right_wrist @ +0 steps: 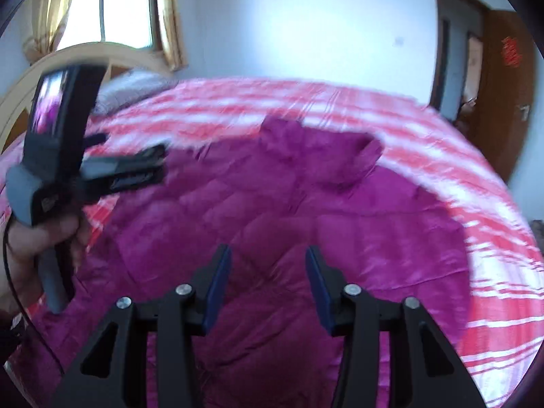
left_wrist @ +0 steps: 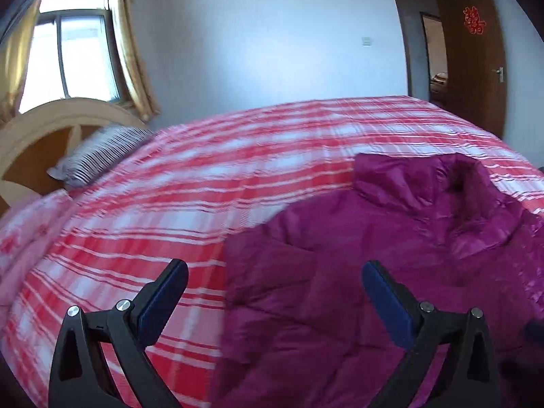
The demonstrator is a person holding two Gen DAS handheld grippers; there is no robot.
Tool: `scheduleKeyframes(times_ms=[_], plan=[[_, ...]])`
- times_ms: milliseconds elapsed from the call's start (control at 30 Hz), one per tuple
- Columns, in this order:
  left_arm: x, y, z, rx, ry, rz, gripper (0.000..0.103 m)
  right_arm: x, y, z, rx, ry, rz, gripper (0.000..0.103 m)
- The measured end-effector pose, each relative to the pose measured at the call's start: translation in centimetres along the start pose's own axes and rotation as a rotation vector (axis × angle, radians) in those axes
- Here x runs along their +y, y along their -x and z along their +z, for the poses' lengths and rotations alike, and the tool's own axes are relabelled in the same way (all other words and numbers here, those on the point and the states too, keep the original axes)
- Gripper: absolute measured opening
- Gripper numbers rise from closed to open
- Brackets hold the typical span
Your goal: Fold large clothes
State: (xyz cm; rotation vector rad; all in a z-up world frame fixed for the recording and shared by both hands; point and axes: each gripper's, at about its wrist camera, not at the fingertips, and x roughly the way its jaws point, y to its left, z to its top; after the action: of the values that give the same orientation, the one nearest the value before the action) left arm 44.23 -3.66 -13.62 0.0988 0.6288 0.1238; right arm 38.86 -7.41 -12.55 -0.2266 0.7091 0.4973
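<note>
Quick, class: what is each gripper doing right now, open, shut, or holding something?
Left gripper: open, holding nothing, above the jacket's edge.
Right gripper: open, holding nothing, above the jacket.

A quilted magenta jacket (right_wrist: 289, 210) of slightly shiny, smooth cloth lay on a matt red-and-white plaid cotton-like bedspread (left_wrist: 210, 176). The left gripper (left_wrist: 275, 268) and right gripper (right_wrist: 268, 255) were matt black plastic with bright metal rivets. The far headboard (left_wrist: 51, 115) looked like pale wood.
</note>
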Motion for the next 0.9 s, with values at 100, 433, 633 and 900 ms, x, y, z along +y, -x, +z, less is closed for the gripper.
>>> scheduleKeyframes(times_ms=[100, 433, 633, 900], plan=[[-0.1, -2.5, -0.5, 0.094, 0.097, -0.168, 0.102, -0.7, -2.5, -1.8, 0.074, -0.021, -0.002, 0.036], [0.1, -7.2, -2.8, 0.276, 0.151, -0.141, 0.102, -1.2, -3.4, -3.7, 0.102, -0.012, 0.041, 0.036], [0.1, -7.4, -2.9, 0.277, 0.131, -0.121, 0.102, -1.4, -3.6, -3.8, 0.108, -0.029, 0.069, 0.036], [0.2, -6.8, -3.3, 0.26, 0.144, -0.13, 0.102, -4.5, -1.9, -0.6, 0.118, -0.034, 0.186, 0.046]])
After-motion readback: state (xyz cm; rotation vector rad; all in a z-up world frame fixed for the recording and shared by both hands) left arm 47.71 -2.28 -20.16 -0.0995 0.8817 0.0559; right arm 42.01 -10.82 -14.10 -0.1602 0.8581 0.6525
